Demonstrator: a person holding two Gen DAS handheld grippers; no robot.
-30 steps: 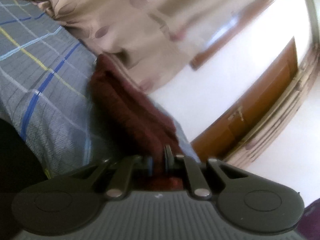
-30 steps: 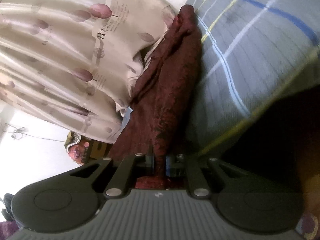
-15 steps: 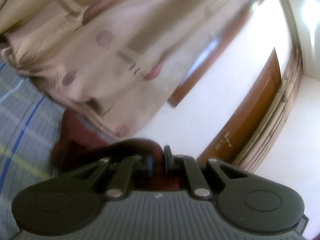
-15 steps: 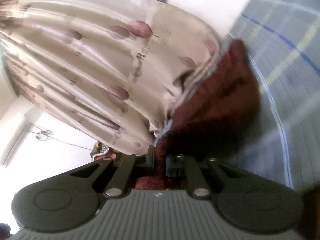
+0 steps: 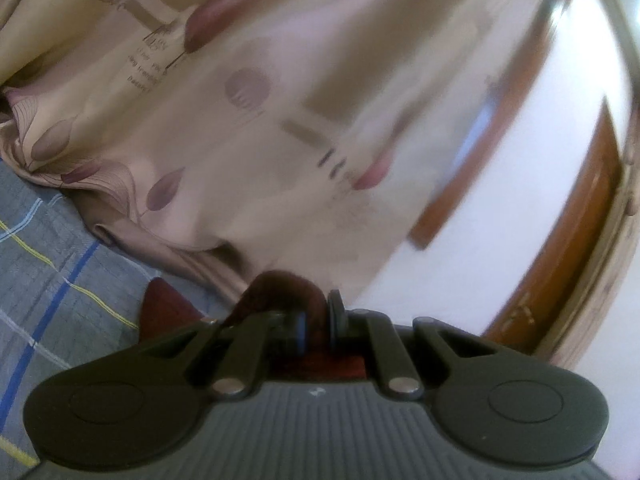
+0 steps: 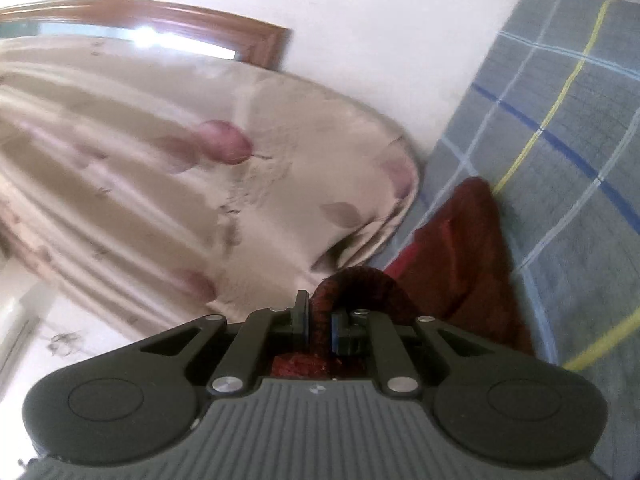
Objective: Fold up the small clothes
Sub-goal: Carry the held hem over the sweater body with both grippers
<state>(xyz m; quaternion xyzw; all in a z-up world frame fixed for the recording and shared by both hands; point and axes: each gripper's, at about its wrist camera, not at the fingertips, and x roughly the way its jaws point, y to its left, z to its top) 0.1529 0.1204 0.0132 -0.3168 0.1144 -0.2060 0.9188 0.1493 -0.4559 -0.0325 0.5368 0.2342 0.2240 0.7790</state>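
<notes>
Right wrist view shows more maroon garment on checked bedsheet; left gripper and right gripper both clenched on it.

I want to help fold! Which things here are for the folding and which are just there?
For folding:
dark red cloth
left gripper
right gripper
checked bedsheet

Just there:
curtain
wooden door
window frame
</notes>
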